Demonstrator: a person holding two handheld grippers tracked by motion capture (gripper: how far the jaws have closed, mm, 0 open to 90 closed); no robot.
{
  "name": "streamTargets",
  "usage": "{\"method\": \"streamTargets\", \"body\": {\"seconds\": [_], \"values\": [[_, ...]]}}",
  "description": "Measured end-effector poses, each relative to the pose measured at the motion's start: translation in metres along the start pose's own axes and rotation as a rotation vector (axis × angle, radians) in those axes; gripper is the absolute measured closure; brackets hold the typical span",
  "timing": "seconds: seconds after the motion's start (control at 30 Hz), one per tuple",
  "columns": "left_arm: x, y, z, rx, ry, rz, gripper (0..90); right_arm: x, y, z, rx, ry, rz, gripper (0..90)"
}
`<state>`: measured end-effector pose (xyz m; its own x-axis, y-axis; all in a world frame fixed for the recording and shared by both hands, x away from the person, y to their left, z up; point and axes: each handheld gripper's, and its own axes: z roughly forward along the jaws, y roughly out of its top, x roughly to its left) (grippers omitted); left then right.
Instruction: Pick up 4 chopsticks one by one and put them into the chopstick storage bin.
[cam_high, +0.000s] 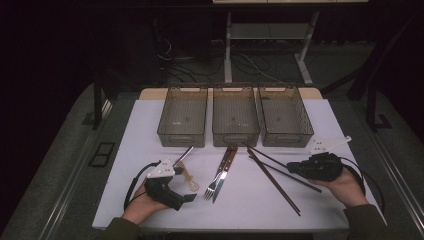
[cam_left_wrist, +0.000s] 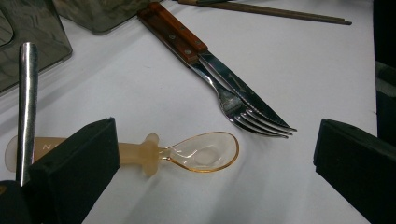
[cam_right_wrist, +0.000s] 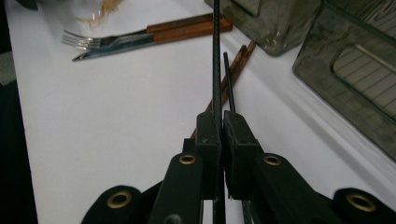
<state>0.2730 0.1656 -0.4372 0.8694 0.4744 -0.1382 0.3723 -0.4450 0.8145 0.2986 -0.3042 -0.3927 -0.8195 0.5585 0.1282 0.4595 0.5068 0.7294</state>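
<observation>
1. Covering most of the scene, a white tabletop carries every item, with a person's forearms coming in from the near edge.
2. Three smoky translucent bins stand side by side along the far part of the tabletop.
3. The right tool sits at the right near side; its jaws are clenched on a thin black chopstick, which runs straight out between the pads.
4. The left tool rests at the left near side, jaws released and wide apart, with nothing between them.
5. Brown chopsticks lie slanting across the tabletop in front of the right bin.
6. A wooden-handled knife and fork lie touching, side by side, in front of the middle bin.
7. A clear amber spoon lies just ahead of the left tool, beside a metal handle.
</observation>
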Motion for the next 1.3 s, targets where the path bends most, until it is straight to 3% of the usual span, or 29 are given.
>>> {"method": "streamTargets", "body": {"seconds": [0.57,1.0,1.17,1.3], "values": [[0.000,0.000,0.001,0.002,-0.005,0.003,0.0,0.000,0.026,0.005,-0.042,-0.008,0.042,85.5],[0.000,0.000,0.000,-0.009,-0.008,0.006,0.0,0.002,0.059,0.024,-0.033,-0.019,0.028,85.5],[0.000,0.000,0.001,0.007,-0.011,-0.002,0.0,0.003,0.072,0.028,-0.028,-0.023,0.025,85.5],[-0.001,0.001,0.000,-0.024,0.002,-0.011,0.0,0.003,0.083,0.032,-0.025,-0.028,0.018,85.5]]}}
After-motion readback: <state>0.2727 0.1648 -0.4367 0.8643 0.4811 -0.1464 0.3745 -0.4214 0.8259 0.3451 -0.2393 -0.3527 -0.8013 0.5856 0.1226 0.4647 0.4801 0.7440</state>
